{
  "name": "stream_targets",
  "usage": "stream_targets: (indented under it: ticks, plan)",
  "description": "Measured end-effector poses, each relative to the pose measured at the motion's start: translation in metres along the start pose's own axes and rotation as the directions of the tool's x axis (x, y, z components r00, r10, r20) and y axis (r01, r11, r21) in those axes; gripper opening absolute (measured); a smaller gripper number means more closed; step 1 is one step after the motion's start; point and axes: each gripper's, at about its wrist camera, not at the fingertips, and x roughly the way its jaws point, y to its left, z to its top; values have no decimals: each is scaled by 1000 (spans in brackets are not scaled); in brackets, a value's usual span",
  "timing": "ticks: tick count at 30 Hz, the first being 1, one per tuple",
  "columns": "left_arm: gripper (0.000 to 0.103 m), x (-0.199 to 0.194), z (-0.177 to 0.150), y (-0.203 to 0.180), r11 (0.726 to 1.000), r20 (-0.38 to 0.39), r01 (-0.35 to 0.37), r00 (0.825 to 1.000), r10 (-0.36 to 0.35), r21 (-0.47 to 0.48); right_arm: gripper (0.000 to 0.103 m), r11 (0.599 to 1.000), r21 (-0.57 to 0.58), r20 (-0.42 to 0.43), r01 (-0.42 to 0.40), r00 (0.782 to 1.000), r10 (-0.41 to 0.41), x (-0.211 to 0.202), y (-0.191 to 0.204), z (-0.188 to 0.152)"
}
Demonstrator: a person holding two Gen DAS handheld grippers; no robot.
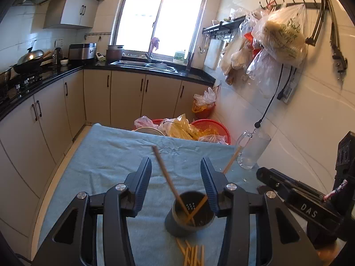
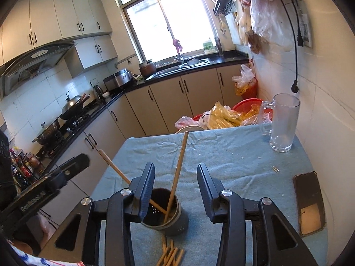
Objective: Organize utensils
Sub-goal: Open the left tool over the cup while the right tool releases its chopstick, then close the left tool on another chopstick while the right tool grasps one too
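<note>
Grippers point(image 1: 176, 181) gape; holder point(image 1: 189, 215) contains two chopsticks point(image 1: 168, 177)

Daylit kitchen, fisheye views

The window point(image 1: 159, 20) blows out white; walls and cabinets bow toward black vignetted corners, and soft shadows fall on the blue cloth point(image 2: 221, 155).

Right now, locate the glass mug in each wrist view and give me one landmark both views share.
Left wrist view: the glass mug stands right of centre, at the blue cloth's far right corner by the tiled wall.
Right wrist view: the glass mug stands upper right, at the same far corner.
Shared landmark: the dark utensil holder with two chopsticks, bottom centre in both.
</note>
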Motion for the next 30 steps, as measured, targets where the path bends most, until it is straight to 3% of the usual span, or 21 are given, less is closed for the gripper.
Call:
stream_targets:
  ticks: [4,6,10,13,15,16,19,22,23,25,26,28,30]
  plan:
    - [59,-34,-18,13,1000,24,-12,1000,12,-12,54,1000,-20,-4,13,1000,-13,-21,-3,-19]
    - [61,-43,-33,17,1000,16,-19,1000,19,-4,56,1000,-23,-26,19,999,-20,-26,-7,-32]
    - [61,-37,-76,22,999,-83,-9,996,12,33,56,999,-17,-130,44,990,-46,-24,-25,-81]
    - [61,-16,-116,21,999,-218,16,976,-6,45,53,998,10,-217,62,974,-58,-18,-41,-120]
    - [60,-3,-143,15,997,-301,47,953,-25,67,40,997,30,-267,65,962,-54,-16,-51,-144]
    - [54,1,-153,12,995,-326,58,945,-28,83,34,997,38,-286,60,957,-47,-15,-54,-152]
    - [40,13,-182,-7,983,-398,130,915,-68,131,33,994,108,-321,-32,945,66,-14,-60,-177]
    - [40,23,-200,-23,966,-453,216,882,-131,140,33,984,155,-348,-86,928,136,-7,-59,-195]
    - [40,31,-206,-25,966,-486,212,867,-115,150,33,984,157,-357,-82,925,134,-5,-59,-199]
    - [40,29,-210,-24,970,-448,121,894,-15,209,30,987,155,-382,-42,919,99,0,-64,-206]
    - [39,32,-210,-17,974,-459,88,888,18,208,30,987,155,-371,-30,925,86,-3,-68,-207]
    - [39,32,-208,2,987,-473,79,881,-4,138,33,989,146,-356,9,933,44,-11,-74,-206]
    - [40,31,-203,26,996,-471,28,882,16,87,40,989,135,-338,66,941,-17,-19,-84,-203]
